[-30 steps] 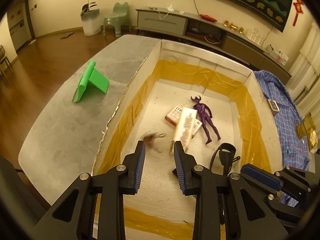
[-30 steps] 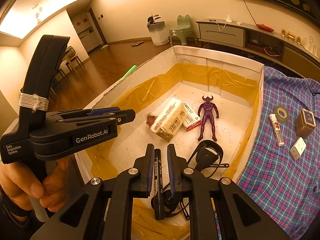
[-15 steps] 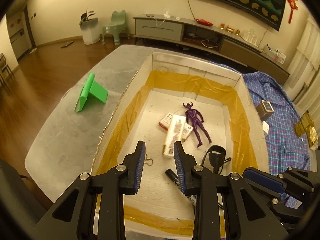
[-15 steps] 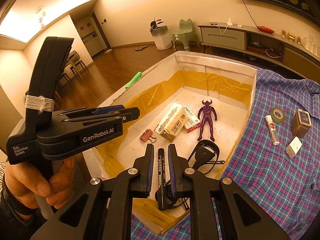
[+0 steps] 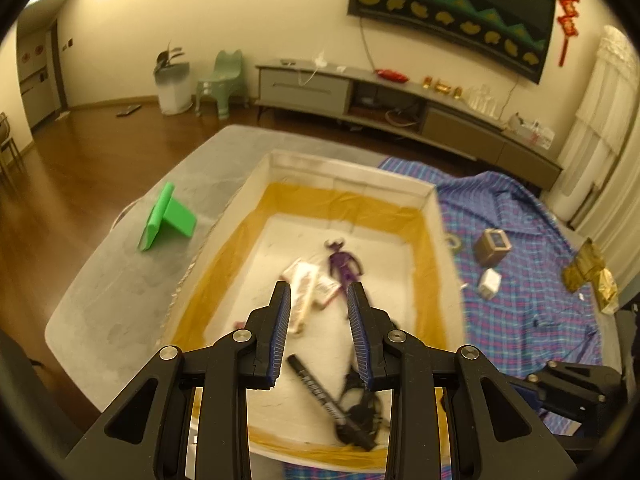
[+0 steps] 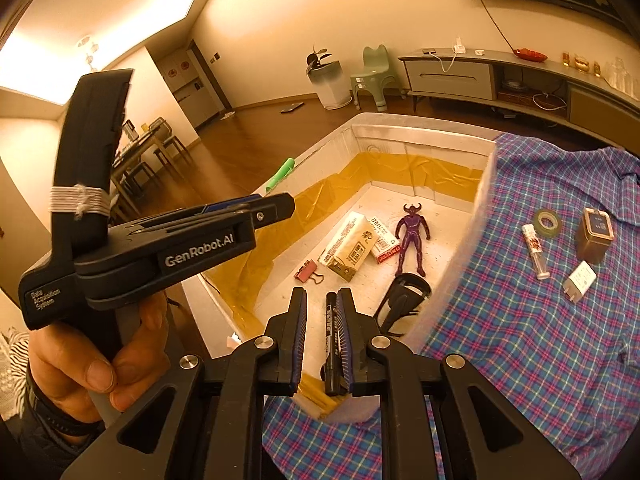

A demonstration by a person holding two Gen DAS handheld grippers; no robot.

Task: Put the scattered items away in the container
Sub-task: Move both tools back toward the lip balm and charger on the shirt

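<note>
The white foam box (image 5: 352, 168) (image 6: 424, 136) lined with yellow tape holds a purple figure (image 5: 343, 264) (image 6: 412, 232), two cartons (image 5: 306, 292) (image 6: 352, 246), a red binder clip (image 6: 306, 272), a black holder (image 6: 404, 300) and a black marker (image 5: 320, 392) (image 6: 332, 340). My left gripper (image 5: 320, 300) is open and empty above the box's near end. My right gripper (image 6: 322, 308) has its jaws apart; the marker lies loose between them, in the box. A tape roll (image 6: 548, 222), glass vial (image 6: 536, 252), brown tin (image 6: 594, 238) and white plug (image 6: 580, 282) lie on the plaid cloth.
A green stand (image 5: 168, 216) sits on the grey table (image 5: 120, 280) left of the box. The plaid cloth (image 6: 540, 340) covers the table right of the box. Gold packets (image 5: 592, 276) lie at its far right. A hand holds the left gripper's body (image 6: 120, 240).
My right gripper has opened and let the marker go; it now lies in the box. Both grippers have risen and drawn back from the box. A binder clip has come to rest on the floor.
</note>
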